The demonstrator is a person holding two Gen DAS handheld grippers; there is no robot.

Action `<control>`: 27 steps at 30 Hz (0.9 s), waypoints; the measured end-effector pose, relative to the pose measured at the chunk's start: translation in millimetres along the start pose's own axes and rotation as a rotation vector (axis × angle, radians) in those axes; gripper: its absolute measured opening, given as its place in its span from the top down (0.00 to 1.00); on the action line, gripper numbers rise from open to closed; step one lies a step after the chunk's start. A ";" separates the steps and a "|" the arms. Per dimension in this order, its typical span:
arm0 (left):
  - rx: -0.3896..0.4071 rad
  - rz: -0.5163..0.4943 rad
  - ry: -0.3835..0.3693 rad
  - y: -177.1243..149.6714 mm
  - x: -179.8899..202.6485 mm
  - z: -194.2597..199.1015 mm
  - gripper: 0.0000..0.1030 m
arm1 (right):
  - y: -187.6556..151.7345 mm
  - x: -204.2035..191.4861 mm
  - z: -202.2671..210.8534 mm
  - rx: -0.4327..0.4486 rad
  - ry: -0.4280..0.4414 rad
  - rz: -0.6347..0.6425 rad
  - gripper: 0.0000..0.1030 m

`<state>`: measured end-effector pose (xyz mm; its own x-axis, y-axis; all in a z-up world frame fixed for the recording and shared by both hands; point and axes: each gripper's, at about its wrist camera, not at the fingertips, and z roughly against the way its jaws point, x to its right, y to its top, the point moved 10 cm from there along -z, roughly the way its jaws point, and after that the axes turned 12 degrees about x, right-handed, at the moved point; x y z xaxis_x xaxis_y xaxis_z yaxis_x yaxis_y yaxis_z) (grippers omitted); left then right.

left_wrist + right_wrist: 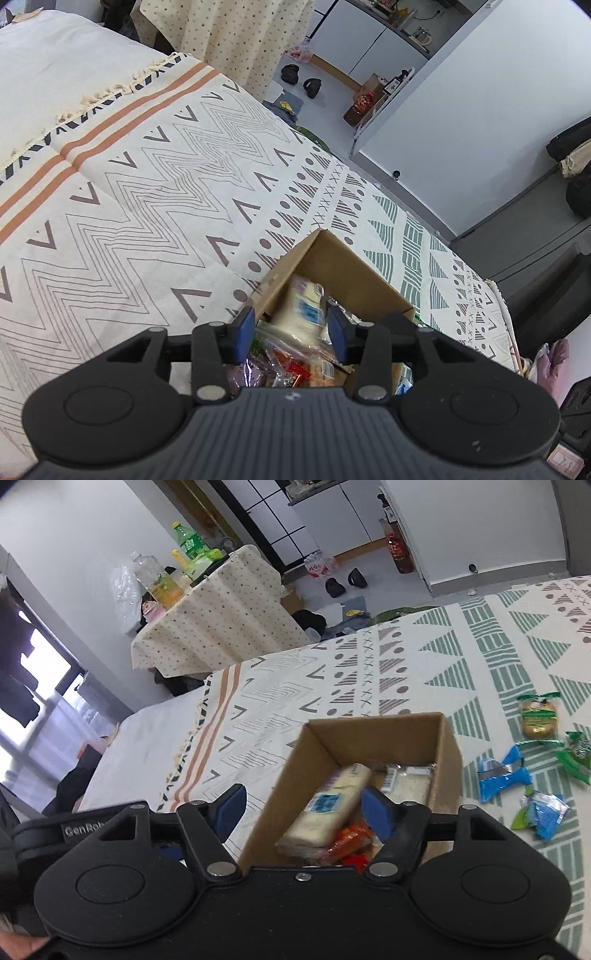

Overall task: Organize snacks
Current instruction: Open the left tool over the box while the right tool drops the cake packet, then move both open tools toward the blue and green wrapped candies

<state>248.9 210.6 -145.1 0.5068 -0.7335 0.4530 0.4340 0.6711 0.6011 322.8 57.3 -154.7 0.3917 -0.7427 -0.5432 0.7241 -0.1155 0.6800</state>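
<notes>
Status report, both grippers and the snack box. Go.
Left gripper open over cardboard box. Right gripper open, empty. Pale snack pack in box. Loose snacks on blanket, right of box. Nothing blocking.

Cardboard box point(384, 734) is open-topped, packets crowding its floor; cloth point(129, 206) beside it bare

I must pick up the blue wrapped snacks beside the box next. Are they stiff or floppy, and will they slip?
The blue wrapped snacks are probably light and floppy: their twisted wrapper ends look crinkled. The glossy film may slip between the right gripper's pads. They lie flat on the patterned cloth, so rolling seems unlikely.
</notes>
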 end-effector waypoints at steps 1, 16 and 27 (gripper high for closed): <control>0.000 0.001 0.003 -0.4 0.2 0.6 0.56 | -0.7 3.6 2.9 -0.003 -0.004 -0.005 0.33; -0.021 -0.072 0.016 -25.7 31.2 7.6 0.24 | 1.5 68.2 55.7 0.021 -0.113 -0.025 0.26; -0.026 -0.152 0.012 -48.5 64.4 13.3 0.10 | 7.1 106.4 90.1 0.046 -0.162 -0.025 0.05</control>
<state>250.5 129.4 -136.2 0.4427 -0.8254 0.3504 0.5254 0.5554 0.6445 318.5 -81.9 -163.3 0.2744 -0.8352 -0.4767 0.7042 -0.1630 0.6910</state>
